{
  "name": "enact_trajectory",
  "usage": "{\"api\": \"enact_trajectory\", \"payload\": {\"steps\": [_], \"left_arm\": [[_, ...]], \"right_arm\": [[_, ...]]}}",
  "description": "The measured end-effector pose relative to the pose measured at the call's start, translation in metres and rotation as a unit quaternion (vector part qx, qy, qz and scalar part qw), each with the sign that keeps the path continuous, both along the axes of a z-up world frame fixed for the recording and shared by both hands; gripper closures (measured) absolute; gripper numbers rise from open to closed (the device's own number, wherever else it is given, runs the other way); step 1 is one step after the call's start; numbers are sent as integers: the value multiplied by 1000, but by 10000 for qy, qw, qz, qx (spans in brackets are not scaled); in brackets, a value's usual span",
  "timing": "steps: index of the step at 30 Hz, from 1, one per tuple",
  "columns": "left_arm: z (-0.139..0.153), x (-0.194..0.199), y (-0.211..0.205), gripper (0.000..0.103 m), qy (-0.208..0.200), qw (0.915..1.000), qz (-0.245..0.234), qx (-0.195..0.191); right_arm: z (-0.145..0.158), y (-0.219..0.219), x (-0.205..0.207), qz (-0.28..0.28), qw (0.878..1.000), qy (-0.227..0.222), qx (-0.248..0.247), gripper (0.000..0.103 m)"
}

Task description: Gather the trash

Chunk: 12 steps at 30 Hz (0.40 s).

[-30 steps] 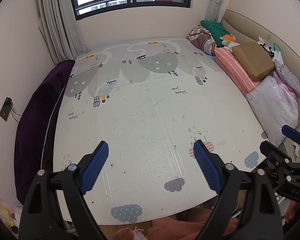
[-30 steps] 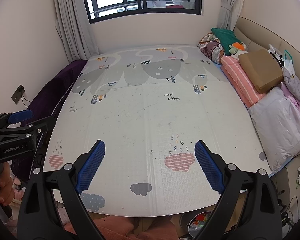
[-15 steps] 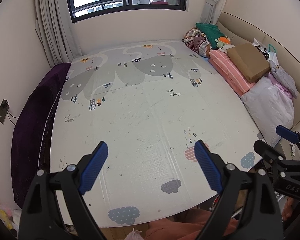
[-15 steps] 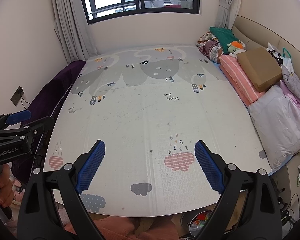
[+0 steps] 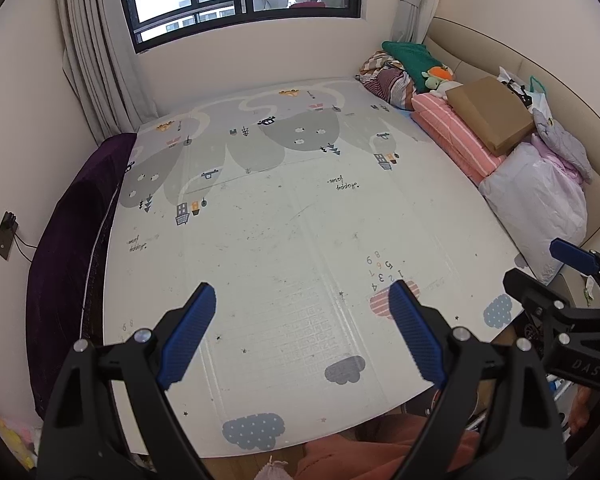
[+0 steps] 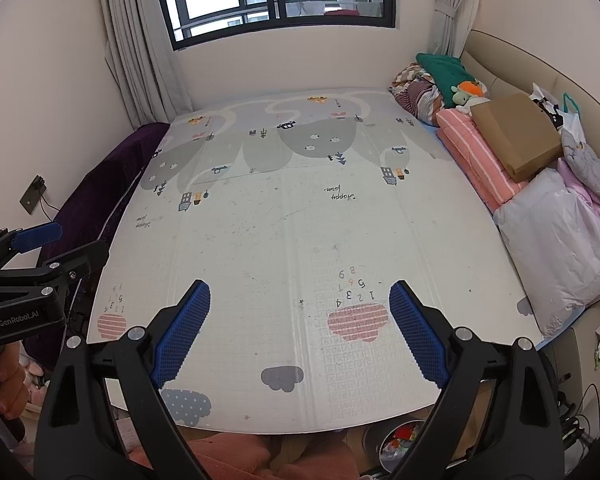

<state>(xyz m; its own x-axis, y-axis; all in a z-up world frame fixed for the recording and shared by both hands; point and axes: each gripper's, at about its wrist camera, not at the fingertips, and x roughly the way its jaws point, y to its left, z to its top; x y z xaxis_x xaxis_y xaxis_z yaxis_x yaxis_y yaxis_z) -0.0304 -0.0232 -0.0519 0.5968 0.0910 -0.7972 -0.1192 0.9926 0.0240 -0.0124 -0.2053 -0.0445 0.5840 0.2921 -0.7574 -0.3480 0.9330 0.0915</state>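
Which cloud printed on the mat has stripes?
The pink cloud, just under the printed numbers between the right gripper's fingers; the nearer grey and blue dotted clouds lack stripes.

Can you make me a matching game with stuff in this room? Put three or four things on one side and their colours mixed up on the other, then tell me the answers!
Things:
1. folded blanket
2. cardboard box
3. striped bedding
4. cloth along the mat's left edge

Colours:
A. dark purple
B. pink with white stripes
C. green
D. brown

Right pairs: 1-C, 2-D, 3-B, 4-A.
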Motion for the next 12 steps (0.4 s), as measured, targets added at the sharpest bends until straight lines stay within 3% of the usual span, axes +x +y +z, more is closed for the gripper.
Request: {"api": "enact_trajectory", "payload": {"steps": [12], "left_arm": [[-6,3,0,15,181,9998,73,-70]], "right_arm": [[1,-2,3,-57,10000,15,4,15]]}}
